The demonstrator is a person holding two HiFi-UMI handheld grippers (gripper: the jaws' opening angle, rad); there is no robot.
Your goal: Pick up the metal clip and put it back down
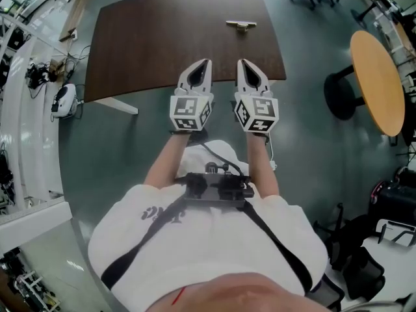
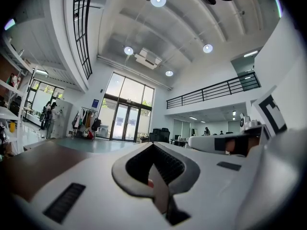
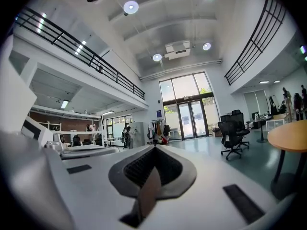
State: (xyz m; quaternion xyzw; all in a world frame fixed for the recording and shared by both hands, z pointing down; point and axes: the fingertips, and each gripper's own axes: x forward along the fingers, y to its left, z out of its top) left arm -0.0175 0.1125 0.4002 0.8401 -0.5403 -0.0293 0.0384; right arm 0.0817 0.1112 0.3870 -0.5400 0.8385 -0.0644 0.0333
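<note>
Over the near edge of the brown surface (image 1: 162,44), left gripper (image 1: 203,65) and right gripper (image 1: 242,64) sit side by side, each pressed together on nothing. Looks like a ready pose. Metal clip (image 1: 241,25) lies well ahead near the far edge, untouched.

No words, numbers or brands can be read. The cubes (image 1: 192,112) on the left gripper (image 1: 204,65) and right gripper (image 1: 242,64) bear only black-and-white square patterns. A blue sign (image 2: 95,103) beside the glass doors (image 2: 125,122) is too small to read, and the dark print on the white shirt (image 1: 156,213) is illegible.
</note>
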